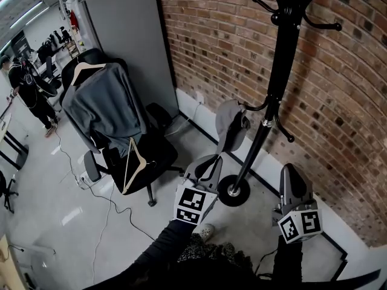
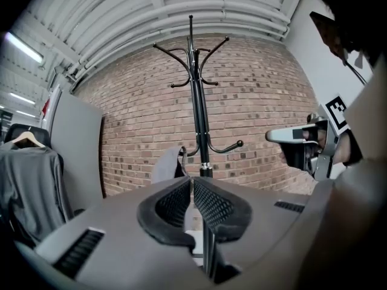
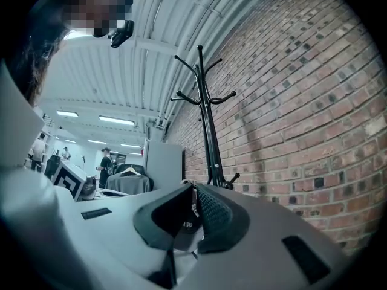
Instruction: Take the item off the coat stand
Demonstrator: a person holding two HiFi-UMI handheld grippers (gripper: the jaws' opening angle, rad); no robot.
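The left hand-held gripper (image 1: 216, 161) is clenched, its jaws pressed together with nothing between them. The right hand-held gripper (image 1: 289, 170) beside it is also clenched and empty, its jaw tips meeting. Both are held low near the stand's round base (image 1: 233, 191).

The cap (image 1: 231, 123), grey, hangs on a low hook of the black stand (image 1: 275, 83), on the pole's left side. It is apart from both grippers: ahead of the left one, and across the pole from the right one. In the left gripper view the cap (image 2: 165, 165) shows just left of the closed jaw tips, partly behind the left jaw.

Behind the stand is a brick wall (image 1: 338, 101). Further left, a chair (image 1: 154, 156) carries a grey garment (image 1: 109, 104) on a hanger, with a bare hanger (image 1: 134, 162) on its seat.
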